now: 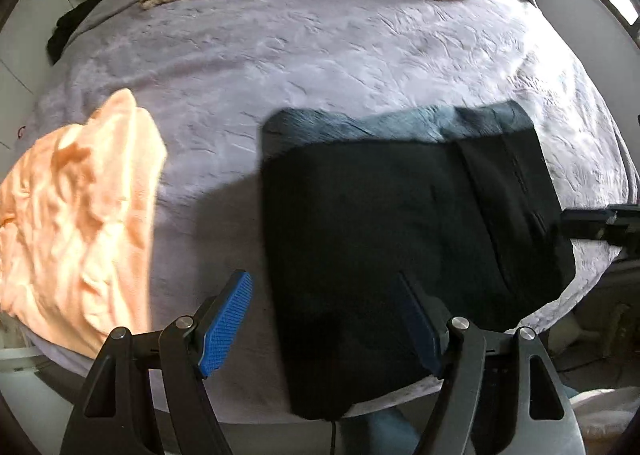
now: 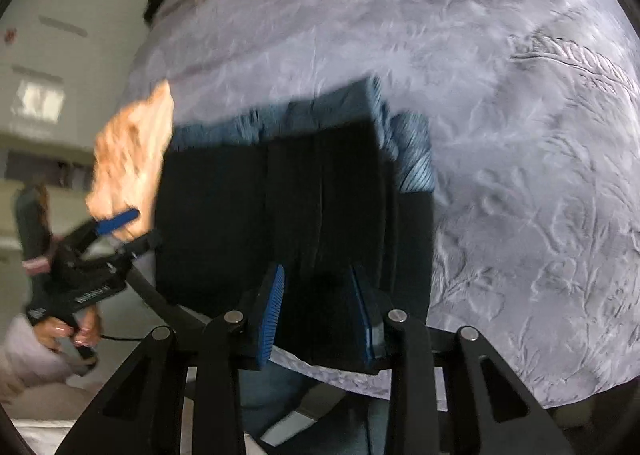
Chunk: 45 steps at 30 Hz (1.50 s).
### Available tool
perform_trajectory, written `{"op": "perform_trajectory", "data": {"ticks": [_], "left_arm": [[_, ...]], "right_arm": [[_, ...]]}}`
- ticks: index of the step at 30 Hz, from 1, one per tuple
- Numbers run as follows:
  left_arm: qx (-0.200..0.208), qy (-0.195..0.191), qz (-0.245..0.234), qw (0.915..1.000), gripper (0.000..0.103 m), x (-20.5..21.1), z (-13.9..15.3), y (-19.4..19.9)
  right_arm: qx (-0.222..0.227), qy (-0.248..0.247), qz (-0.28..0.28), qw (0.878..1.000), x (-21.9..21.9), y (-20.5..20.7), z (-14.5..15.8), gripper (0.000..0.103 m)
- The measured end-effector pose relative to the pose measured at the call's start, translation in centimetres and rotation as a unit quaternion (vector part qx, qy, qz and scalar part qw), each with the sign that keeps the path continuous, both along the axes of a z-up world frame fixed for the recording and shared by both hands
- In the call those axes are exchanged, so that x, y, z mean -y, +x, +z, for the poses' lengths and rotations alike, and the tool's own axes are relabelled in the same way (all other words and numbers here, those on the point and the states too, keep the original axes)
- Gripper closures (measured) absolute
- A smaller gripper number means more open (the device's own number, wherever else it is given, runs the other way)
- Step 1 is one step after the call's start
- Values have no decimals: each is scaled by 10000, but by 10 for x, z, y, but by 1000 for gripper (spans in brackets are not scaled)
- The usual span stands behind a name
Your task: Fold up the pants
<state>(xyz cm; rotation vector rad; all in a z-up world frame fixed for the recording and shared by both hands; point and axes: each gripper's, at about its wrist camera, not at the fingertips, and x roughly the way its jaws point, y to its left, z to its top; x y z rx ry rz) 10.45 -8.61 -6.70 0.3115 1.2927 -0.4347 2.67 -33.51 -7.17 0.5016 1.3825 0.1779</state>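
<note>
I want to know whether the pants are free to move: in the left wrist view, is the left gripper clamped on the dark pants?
No: the left gripper stands open above the pants, its pads apart and pinching no cloth.

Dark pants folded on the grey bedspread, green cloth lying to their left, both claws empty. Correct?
One error: the cloth left of the pants is orange, not green, as the left wrist view shows. The pants do lie folded on the grey bedspread, and the left claw and right claw hold nothing.
</note>
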Motion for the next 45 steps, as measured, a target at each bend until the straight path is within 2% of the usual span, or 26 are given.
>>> {"op": "perform_trajectory", "data": {"ticks": [3, 5, 6, 8, 10, 15, 17, 19, 23, 28, 32, 33, 34, 40, 43, 45], "left_arm": [[-109, 144, 85, 9998, 28, 6, -21, -5], [-100, 276, 113, 9995, 17, 5, -33, -8], [-136, 226, 151, 9995, 17, 4, -35, -8], [-241, 121, 269, 9993, 17, -1, -35, -5], [-216, 173, 246, 9993, 17, 0, -33, -5], [181, 451, 95, 9988, 17, 8, -19, -11], [237, 441, 68, 9987, 17, 8, -15, -11], [278, 444, 56, 9986, 17, 10, -11, -10], [288, 437, 112, 9986, 17, 12, -5, -8], [260, 371, 139, 9989, 16, 14, 1, -8], [223, 329, 180, 9990, 16, 17, 4, -9], [207, 337, 214, 9990, 11, 17, 4, -9], [187, 338, 241, 9990, 0, 17, 3, -10], [114, 326, 375, 9987, 0, 15, 3, -13], [76, 481, 450, 9978, 0, 15, 0, -12], [-101, 651, 499, 9966, 0, 15, -6, -9]], "right_arm": [[-237, -253, 15, 9994, -7, -4, -21, 67], [-266, -248, -77, 9993, -4, -8, -30, 70], [-269, -232, -113, 9993, -4, -8, -33, 70], [-263, -217, -134, 9993, -3, -10, -33, 70], [-249, -252, -104, 9993, -4, -12, -30, 70], [-302, -284, -209, 9989, -3, -18, -19, 66], [-333, -323, -272, 9986, -1, -21, -16, 63], [-373, -373, -354, 9980, -1, -21, -12, 54], [-396, -429, -459, 9972, 1, -25, -5, 47], [-396, -510, -505, 9966, -3, -22, 2, 31], [-352, -608, -479, 9964, -9, -16, 8, 25], [-353, -636, -465, 9963, -11, -14, 8, 23], [-348, -671, -449, 9961, -13, -12, 9, 23], [-331, -846, -419, 9950, -17, -4, 12, 17], [-254, -1013, -461, 9935, -17, -3, 15, 17], [-188, -1138, -492, 9921, -18, -1, 17, 16]]}}
